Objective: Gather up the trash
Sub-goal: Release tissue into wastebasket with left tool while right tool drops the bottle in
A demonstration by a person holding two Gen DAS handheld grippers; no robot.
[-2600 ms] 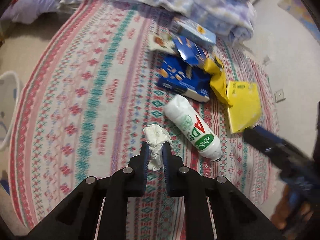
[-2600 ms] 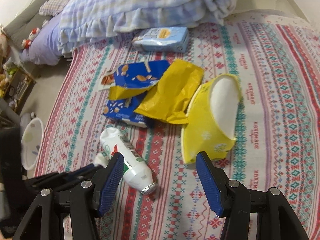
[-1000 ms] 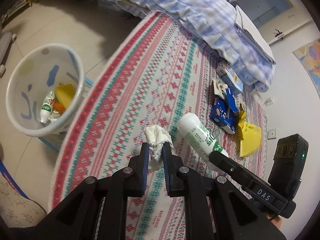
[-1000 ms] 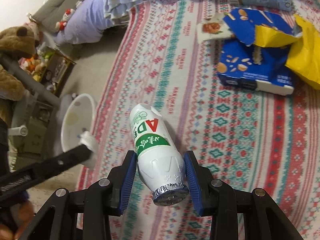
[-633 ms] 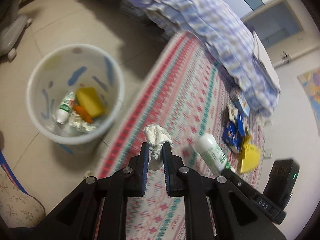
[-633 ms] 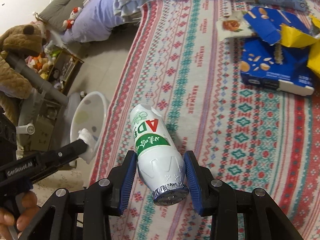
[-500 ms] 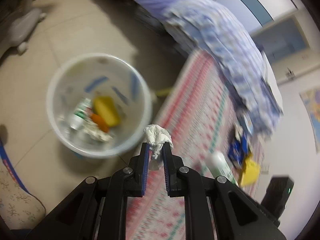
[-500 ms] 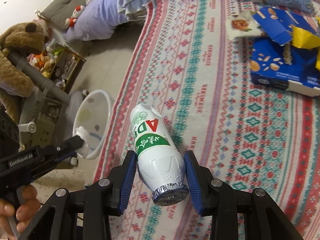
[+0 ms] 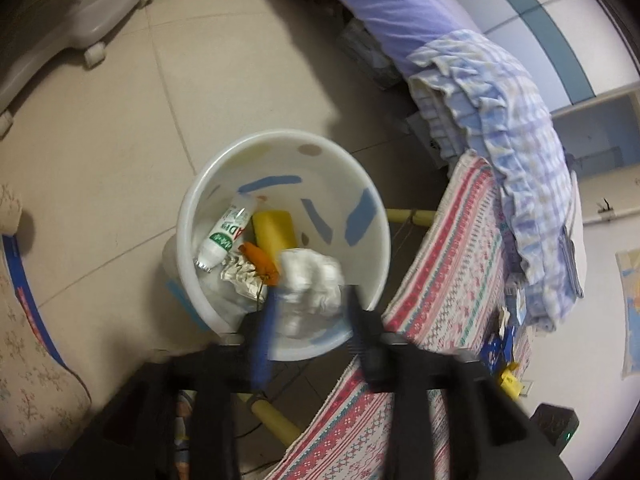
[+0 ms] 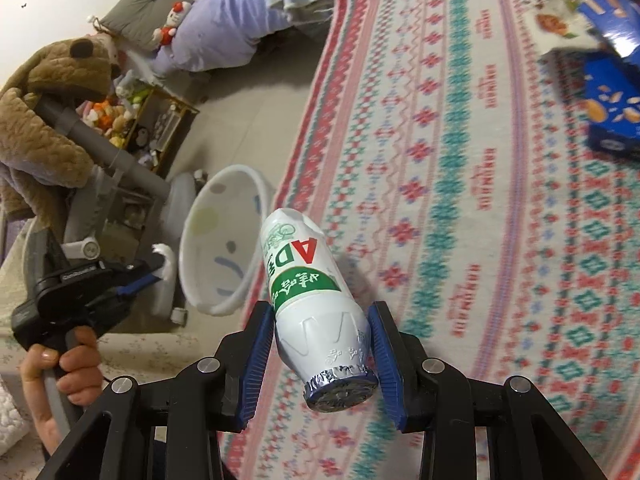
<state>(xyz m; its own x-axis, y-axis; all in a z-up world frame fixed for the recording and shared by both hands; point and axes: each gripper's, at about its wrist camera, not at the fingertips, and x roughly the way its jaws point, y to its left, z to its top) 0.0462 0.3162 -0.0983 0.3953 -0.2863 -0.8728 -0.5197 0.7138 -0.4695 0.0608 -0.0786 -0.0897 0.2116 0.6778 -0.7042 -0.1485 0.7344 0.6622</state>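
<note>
In the left wrist view my left gripper hangs over the white trash bin with its jaws spread apart. The crumpled white tissue sits blurred between them, loose, over the bin's near rim. The bin holds a white bottle, a yellow piece, an orange piece and foil. My right gripper is shut on a white AD bottle with a green label, held above the patterned bedspread. The right wrist view also shows the bin and the left gripper beside it.
A blue snack box and torn wrappers lie on the bedspread at the far right. A chair base stands on the tiled floor left of the bin. A checked quilt and a purple pillow lie beyond it.
My left gripper has swung from the bed to above the bin and has opened, letting go of the tissue. My right gripper has carried the bottle toward the bin side of the bed.
</note>
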